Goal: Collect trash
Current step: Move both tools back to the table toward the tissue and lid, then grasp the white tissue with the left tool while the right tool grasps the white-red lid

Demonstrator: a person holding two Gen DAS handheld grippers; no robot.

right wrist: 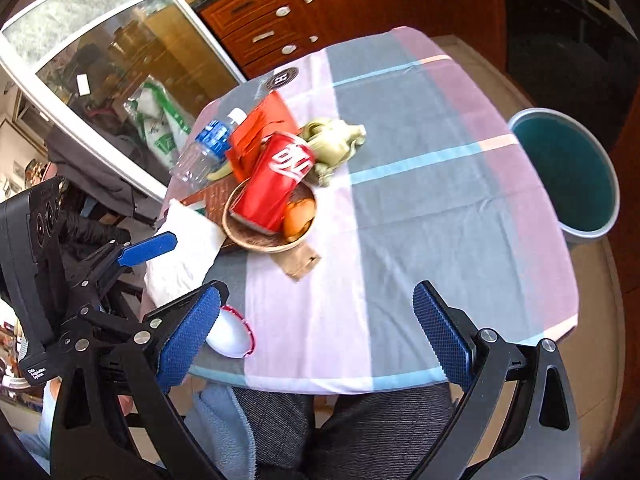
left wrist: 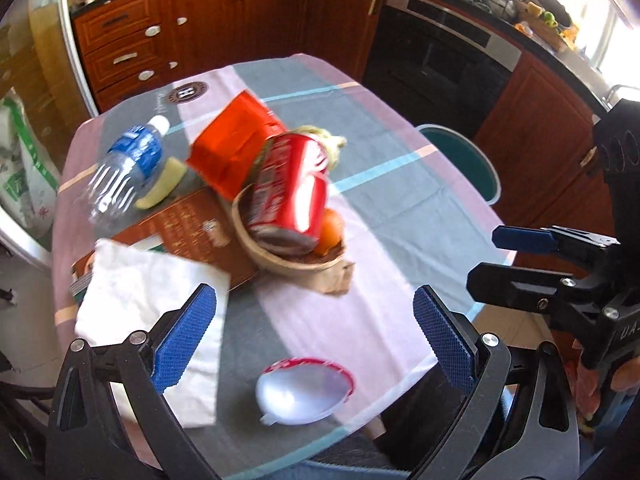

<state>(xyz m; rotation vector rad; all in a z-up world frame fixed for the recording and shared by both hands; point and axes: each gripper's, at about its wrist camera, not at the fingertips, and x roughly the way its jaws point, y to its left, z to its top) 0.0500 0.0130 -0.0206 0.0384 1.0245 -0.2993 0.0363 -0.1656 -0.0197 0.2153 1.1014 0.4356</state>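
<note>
A red cola can (left wrist: 290, 192) (right wrist: 272, 182) lies tilted in a wooden bowl (left wrist: 280, 268) beside an orange. Behind it are a red paper bag (left wrist: 232, 144), a clear water bottle (left wrist: 128, 168) and pale green husks (right wrist: 334, 142). A white napkin (left wrist: 148, 312) and a white cup with a red rim (left wrist: 302, 390) (right wrist: 230, 336) lie at the near edge. My left gripper (left wrist: 316, 340) hovers open over the cup. My right gripper (right wrist: 316, 338) is open above the table's near edge, with nothing between its fingers. Each gripper shows in the other's view: left gripper (right wrist: 168, 276), right gripper (left wrist: 508, 262).
A teal bin (right wrist: 568, 172) (left wrist: 464, 160) stands on the floor at the table's right. A brown box (left wrist: 188, 232) lies under the napkin and a brown paper scrap (right wrist: 300, 262) lies by the bowl. Wooden cabinets (left wrist: 200, 28) and an oven (left wrist: 436, 56) stand behind the checked tablecloth (right wrist: 420, 220).
</note>
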